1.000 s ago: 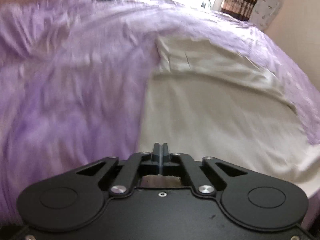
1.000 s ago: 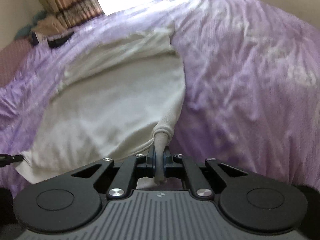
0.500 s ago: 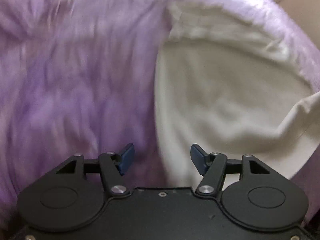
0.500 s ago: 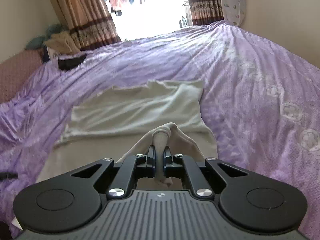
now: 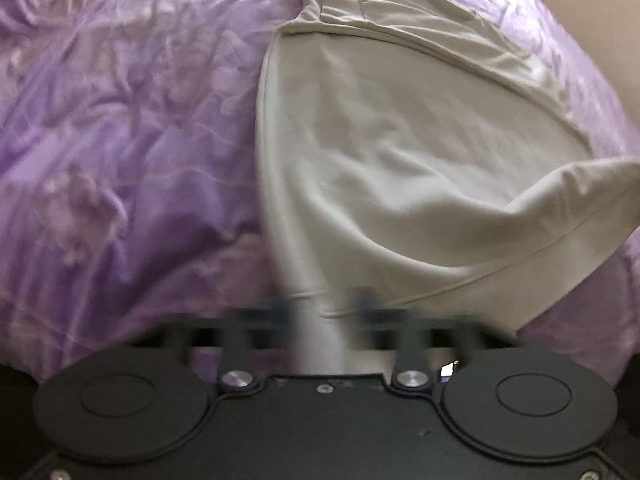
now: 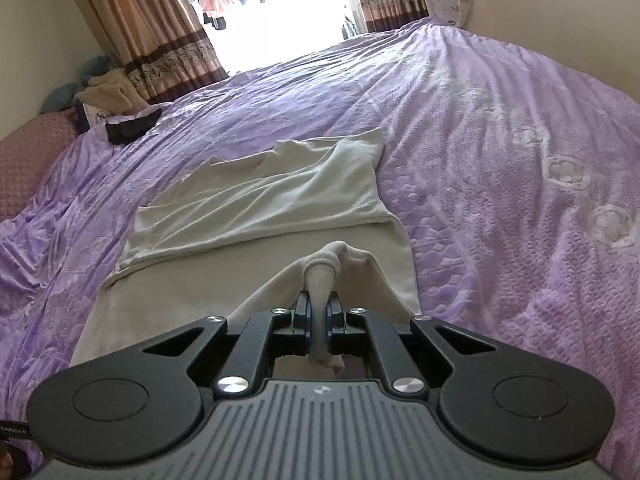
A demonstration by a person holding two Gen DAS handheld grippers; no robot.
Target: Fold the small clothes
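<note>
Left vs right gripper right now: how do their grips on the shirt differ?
The right gripper is shut on a lifted corner of the cream shirt, sharp in view. The left gripper, blurred, has just been closing on the shirt's near edge, low against the purple bedspread. Both have cloth between the jaws.

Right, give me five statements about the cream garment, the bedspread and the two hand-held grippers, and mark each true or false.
1. The right hand-held gripper is clamped on a bunched fold of the cream garment. True.
2. The garment lies on a purple bedspread. True.
3. The left hand-held gripper is far from the garment. False: its jaws have just been closing, with the garment's near edge between them.
4. The garment is folded into a small neat square. False: it is mostly spread out, one corner lifted.
5. The curtains fully block the window. False: they are drawn apart and bright daylight shows between them.
</note>
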